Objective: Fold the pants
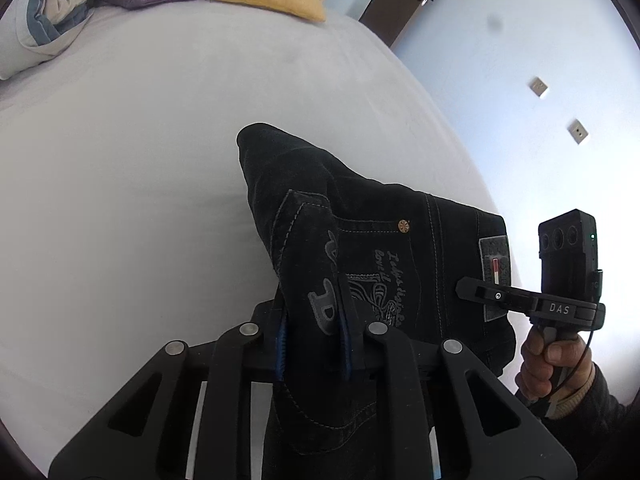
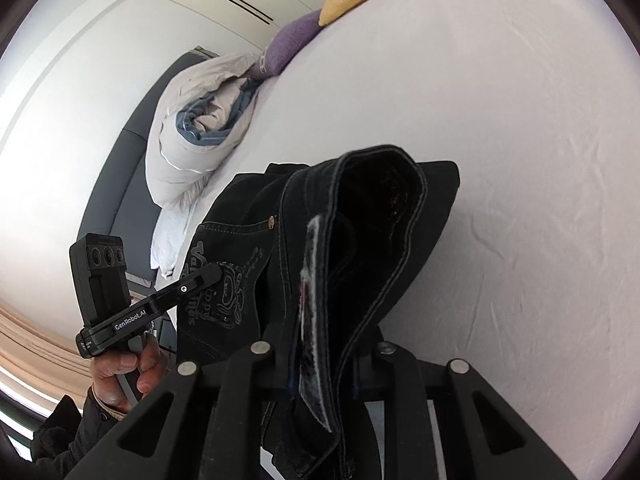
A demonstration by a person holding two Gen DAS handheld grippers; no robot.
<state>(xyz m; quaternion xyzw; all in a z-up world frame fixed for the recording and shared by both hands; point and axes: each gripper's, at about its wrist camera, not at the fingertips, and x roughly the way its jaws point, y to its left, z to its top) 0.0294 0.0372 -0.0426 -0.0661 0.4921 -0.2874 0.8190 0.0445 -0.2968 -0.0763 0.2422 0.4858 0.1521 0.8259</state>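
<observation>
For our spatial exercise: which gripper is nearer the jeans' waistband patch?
Right. The right gripper clamps the jeans at the waistband patch; the left gripper clamps the back pocket, apart from it.

"DAS" on right tongs (image 1: 466, 293); "GenRobot.AI" on left tongs (image 2: 214, 271).

Black pants (image 2: 372, 216) in right claw (image 2: 320, 364)
</observation>
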